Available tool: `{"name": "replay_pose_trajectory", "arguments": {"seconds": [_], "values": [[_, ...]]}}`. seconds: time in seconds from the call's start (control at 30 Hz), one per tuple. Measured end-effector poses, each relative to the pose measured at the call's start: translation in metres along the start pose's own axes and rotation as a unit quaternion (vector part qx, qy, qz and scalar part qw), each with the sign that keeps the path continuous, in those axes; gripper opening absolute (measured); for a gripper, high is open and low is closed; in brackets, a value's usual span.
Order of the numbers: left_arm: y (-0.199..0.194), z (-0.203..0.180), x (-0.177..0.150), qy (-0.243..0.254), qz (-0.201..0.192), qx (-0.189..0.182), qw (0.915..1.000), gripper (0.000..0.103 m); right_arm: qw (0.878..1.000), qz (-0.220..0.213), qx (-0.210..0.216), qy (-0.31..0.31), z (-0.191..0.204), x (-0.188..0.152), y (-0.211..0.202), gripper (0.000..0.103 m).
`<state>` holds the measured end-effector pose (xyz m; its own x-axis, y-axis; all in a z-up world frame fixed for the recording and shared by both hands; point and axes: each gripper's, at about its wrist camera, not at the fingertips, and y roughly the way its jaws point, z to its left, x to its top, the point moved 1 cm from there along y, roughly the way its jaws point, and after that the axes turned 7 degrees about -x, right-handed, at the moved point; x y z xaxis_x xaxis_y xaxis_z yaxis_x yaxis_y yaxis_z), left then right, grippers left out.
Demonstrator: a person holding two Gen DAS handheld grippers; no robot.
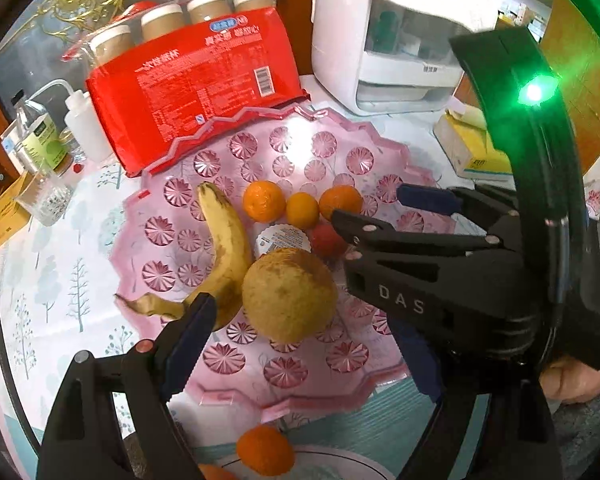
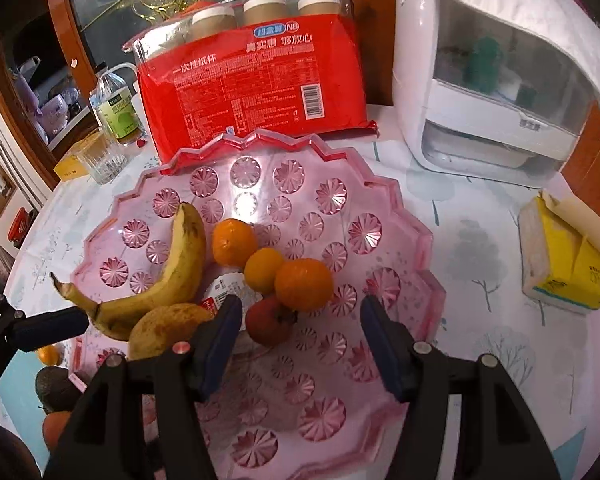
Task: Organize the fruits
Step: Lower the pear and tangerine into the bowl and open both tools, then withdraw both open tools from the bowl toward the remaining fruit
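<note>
While both grippers gape empty over pink faceted plastic tray (image 2: pixel 396 216), round russet pear (image 1: pixel 290 294) judged heavy, firm: grip mid-body.

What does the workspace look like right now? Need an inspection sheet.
Surface: round table with tree-print cloth.
Job's things: pink faceted plastic tray holds a yellow banana, three oranges, a brownish round pear, a small red fruit; another orange lies off the tray.
Clutter: red paper-cup pack, white appliance, yellow tissue box, drinking glass.
Grippers: left gripper and right gripper open, empty.
Cables: nothing seen.
Surroundings: wooden cabinet.
</note>
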<state>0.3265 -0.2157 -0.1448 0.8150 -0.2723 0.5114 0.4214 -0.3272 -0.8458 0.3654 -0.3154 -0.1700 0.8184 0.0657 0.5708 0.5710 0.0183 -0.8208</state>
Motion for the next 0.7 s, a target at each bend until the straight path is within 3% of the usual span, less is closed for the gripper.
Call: {"name": "replay_pose_trajectory", "arguments": {"seconds": [0.37,0.7], "values": [[-0.031,0.003,-0.01,-0.015,-0.015,0.006,0.9998,0.086,1.0,-0.019,0.001,0.02,0.001,-0.007,-0.036,0.062],[-0.059,0.003,-0.023,-0.02,-0.024,0.015,0.9994,0.087,0.998,-0.034,-0.023,0.038,-0.001,-0.019,-0.069,0.062]]}}
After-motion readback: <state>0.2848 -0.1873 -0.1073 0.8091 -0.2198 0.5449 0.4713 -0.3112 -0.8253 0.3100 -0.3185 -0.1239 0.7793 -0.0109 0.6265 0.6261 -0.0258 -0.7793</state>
